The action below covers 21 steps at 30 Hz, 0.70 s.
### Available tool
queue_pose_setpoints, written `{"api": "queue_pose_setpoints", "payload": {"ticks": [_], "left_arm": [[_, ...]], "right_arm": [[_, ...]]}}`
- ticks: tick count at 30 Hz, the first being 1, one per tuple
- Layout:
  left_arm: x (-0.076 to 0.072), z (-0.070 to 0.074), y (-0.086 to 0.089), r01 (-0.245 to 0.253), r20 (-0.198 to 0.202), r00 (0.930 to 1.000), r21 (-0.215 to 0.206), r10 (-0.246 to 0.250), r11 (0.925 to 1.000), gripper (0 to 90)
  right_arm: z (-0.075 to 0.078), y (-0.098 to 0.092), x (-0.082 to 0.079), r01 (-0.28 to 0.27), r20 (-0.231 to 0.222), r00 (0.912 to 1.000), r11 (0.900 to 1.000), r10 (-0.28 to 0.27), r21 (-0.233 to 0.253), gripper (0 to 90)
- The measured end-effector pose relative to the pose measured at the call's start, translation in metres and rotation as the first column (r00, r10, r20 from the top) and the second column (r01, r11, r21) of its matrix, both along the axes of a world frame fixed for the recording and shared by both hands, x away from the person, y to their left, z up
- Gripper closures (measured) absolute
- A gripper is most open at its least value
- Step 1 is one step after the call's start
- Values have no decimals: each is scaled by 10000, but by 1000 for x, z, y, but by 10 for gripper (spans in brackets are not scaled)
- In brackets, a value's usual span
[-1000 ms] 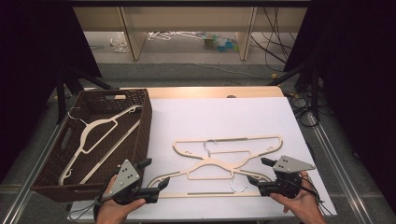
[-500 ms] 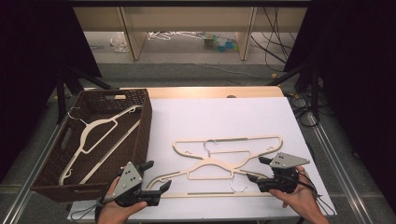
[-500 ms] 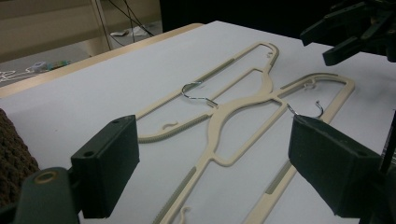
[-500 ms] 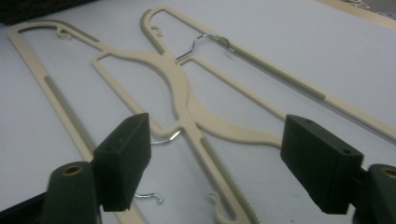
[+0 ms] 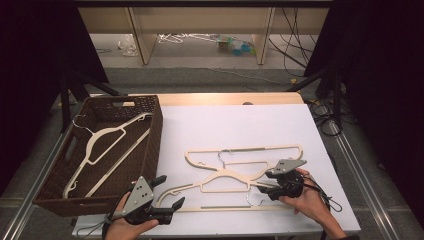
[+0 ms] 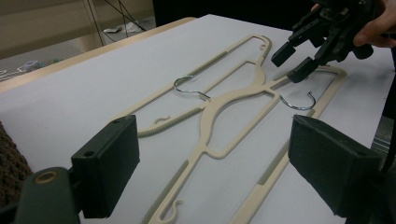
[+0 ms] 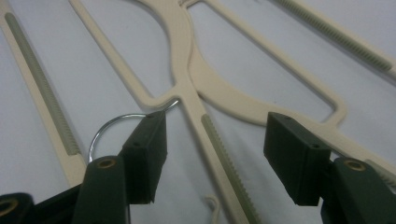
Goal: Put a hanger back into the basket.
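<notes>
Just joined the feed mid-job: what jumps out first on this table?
Two cream hangers lie overlapped on the white table, their metal hooks pointing opposite ways. The right hand-held gripper sits open at their right end, jaws either side of a hanger arm, while the left hand-held gripper is open near the table's front edge. A brown wicker basket at the left holds another hanger.

two hangers [image 5: 235,172] lie overlapped on the table [image 5: 260,125], between the left gripper [image 5: 162,200] and the right gripper [image 5: 267,186]. a basket [image 5: 150,130] stands just beyond and to the left of the left gripper, with another hanger [image 5: 102,145] in it. a hanger arm [image 7: 219,154] runs between the right gripper's spread jaws, a metal hook [image 7: 112,123] beside its left jaw.
</notes>
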<state>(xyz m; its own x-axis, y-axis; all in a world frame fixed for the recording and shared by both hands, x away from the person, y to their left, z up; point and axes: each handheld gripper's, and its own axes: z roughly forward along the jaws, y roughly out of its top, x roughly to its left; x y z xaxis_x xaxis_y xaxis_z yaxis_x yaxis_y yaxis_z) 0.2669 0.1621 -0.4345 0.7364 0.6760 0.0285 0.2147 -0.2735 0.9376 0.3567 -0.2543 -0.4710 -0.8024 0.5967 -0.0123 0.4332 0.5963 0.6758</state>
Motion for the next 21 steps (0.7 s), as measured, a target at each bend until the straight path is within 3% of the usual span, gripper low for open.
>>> {"api": "queue_pose_setpoints", "payload": {"ticks": [5, 7, 10, 11, 13, 16, 21], "left_arm": [[0, 0, 0, -52, -83, 10000, 42, 53, 10000, 164], [0, 0, 0, -34, -35, 10000, 75, 34, 10000, 164], [0, 0, 0, -51, -54, 10000, 58, 51, 10000, 164], [0, 0, 0, -25, -13, 10000, 91, 25, 10000, 165], [0, -1, 0, -60, -104, 9999, 53, 61, 10000, 165], [0, 0, 2, -44, -28, 10000, 98, 44, 9999, 167], [0, -1, 1, -43, -106, 9999, 58, 43, 10000, 168]], "right_arm": [[-6, 4, 7, -128, -380, 9992, 9998, 123, -141, 463], [-8, 5, 10, -392, -302, 9988, 9990, 386, -200, 497], [-8, 7, 8, -416, -628, 9973, 9984, 392, -386, 541], [-9, 7, 8, -566, -460, 9974, 9973, 545, -458, 555], [-7, 7, 6, -624, -643, 9962, 9965, 588, -551, 595], [-4, 7, 3, -1029, -761, 9924, 9907, 963, -885, 664], [-2, 11, 1, -1593, -915, 9846, 9799, 1488, -1202, 706]]}}
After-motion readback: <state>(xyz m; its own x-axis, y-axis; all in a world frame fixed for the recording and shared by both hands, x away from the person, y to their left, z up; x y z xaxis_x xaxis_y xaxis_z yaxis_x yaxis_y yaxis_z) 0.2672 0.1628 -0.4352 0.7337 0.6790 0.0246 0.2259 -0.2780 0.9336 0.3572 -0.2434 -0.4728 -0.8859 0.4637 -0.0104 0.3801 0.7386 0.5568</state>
